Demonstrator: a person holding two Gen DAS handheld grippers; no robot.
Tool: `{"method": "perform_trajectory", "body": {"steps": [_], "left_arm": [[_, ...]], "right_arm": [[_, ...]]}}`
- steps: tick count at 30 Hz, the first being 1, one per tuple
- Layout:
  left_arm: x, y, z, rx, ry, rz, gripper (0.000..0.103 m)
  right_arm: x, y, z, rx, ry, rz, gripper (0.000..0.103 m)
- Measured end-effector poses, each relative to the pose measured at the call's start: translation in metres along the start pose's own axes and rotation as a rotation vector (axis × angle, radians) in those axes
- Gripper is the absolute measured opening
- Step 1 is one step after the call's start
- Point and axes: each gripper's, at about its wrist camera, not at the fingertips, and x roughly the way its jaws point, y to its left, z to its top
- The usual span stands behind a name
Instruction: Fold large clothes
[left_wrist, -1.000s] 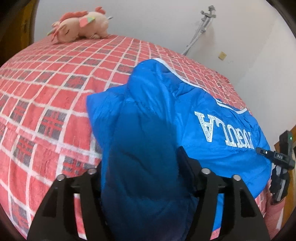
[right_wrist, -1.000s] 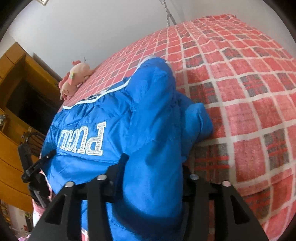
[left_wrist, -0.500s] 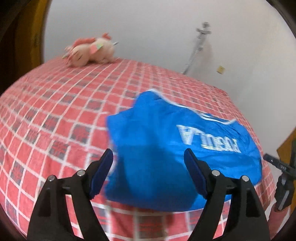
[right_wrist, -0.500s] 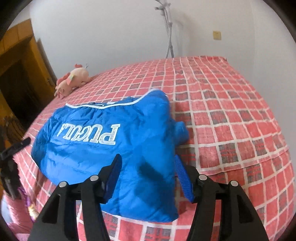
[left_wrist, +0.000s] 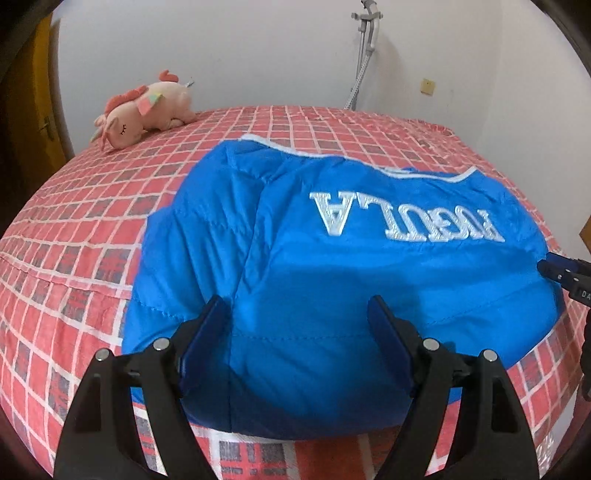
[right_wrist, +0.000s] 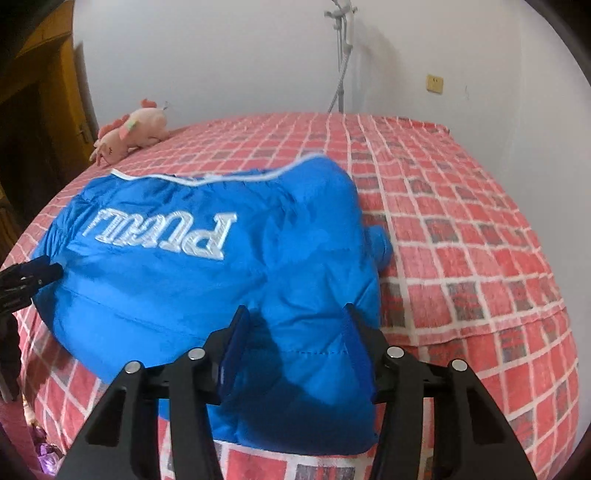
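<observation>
A red-checked bed (left_wrist: 110, 229) is carrying a blue padded jacket (left_wrist: 351, 266), lying lettering-up near the front edge as a compact bundle with both sleeves apparently folded in; a final fold or squaring is probably remaining. The left gripper (left_wrist: 299, 339) is hovering with fingers spread, having just widened; the right gripper (right_wrist: 295, 347), having just narrowed, is likewise pinching nothing. A plush toy (left_wrist: 144, 110) is resting far back.

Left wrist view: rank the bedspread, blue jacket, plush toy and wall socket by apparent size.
1. checked bedspread
2. blue jacket
3. pink plush toy, though distance shrinks it
4. wall socket
</observation>
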Motion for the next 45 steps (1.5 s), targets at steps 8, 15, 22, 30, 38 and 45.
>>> {"method": "perform_trajectory", "body": {"steps": [8,15,22,30,38,45], "left_arm": [[0.008,-0.003,-0.006,0.010,-0.016,0.032,0.079],[0.007,-0.006,-0.006,0.008,-0.016,0.050,0.079],[-0.002,-0.012,-0.007,0.000,-0.019,0.076,0.078],[-0.026,-0.014,-0.009,-0.013,-0.011,0.069,0.083],[-0.049,0.015,-0.022,-0.147,0.061,0.040,0.085],[-0.045,0.056,-0.041,-0.344,0.160,-0.076,0.085]], "right_arm": [[0.012,0.001,-0.013,0.023,-0.018,-0.008,0.052],[0.012,-0.001,-0.012,0.033,-0.029,-0.005,0.052],[0.004,0.003,-0.008,0.023,-0.020,-0.017,0.053],[-0.016,-0.003,0.000,0.035,-0.025,0.019,0.053],[-0.015,-0.009,0.000,0.026,-0.016,0.018,0.053],[-0.007,-0.011,-0.002,0.019,-0.004,0.031,0.053]]}}
